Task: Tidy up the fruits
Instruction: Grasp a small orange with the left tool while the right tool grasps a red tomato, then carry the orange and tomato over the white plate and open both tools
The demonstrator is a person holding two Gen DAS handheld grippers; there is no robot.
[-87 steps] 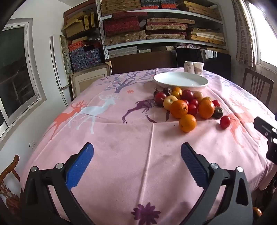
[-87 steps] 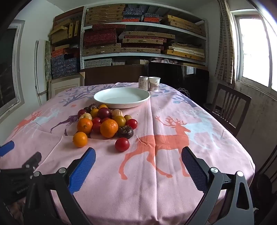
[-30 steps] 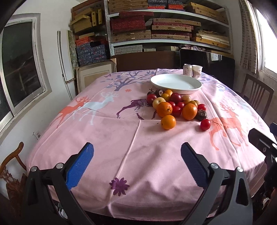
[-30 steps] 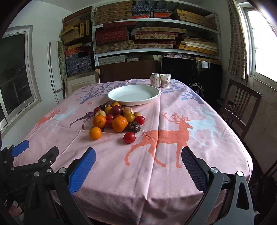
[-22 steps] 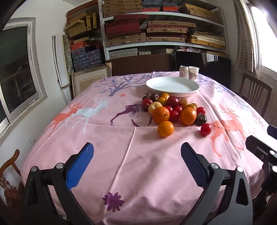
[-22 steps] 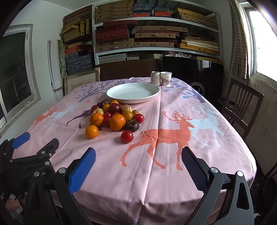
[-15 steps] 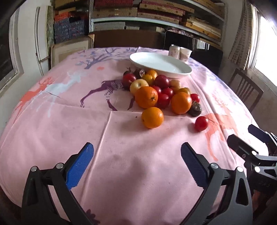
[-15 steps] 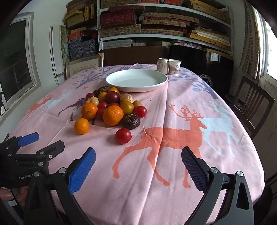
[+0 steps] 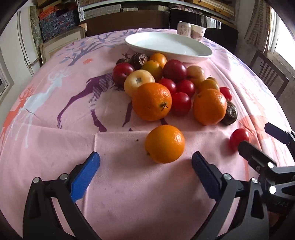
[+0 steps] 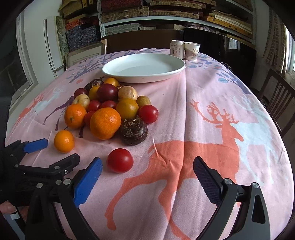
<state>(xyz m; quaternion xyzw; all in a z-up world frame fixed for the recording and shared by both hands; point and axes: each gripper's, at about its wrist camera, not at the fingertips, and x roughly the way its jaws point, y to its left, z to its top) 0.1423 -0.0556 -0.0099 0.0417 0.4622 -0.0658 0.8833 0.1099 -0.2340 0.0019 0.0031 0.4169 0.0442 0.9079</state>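
Note:
A heap of oranges, red and yellow fruits (image 9: 166,81) lies on the pink deer tablecloth in front of a white empty plate (image 9: 167,46). A small orange (image 9: 164,144) sits apart, just ahead of my open left gripper (image 9: 145,162). A lone red tomato (image 10: 120,160) lies next to the left finger of my open right gripper (image 10: 147,171). A dark brown wrinkled fruit (image 10: 133,131) sits at the heap's near edge. The plate (image 10: 143,68) shows beyond the heap in the right wrist view. Both grippers hold nothing.
A can (image 10: 176,49) and a paper cup (image 10: 192,50) stand behind the plate. A wooden chair (image 10: 278,96) is at the table's right side. Shelves of boxes (image 10: 147,11) fill the back wall. The left gripper's body (image 10: 36,166) shows close beside the right gripper.
Both grippers have moved forward and down toward the fruit. The small orange now lies just ahead of the left gripper, and the red tomato sits beside the right gripper's left finger.

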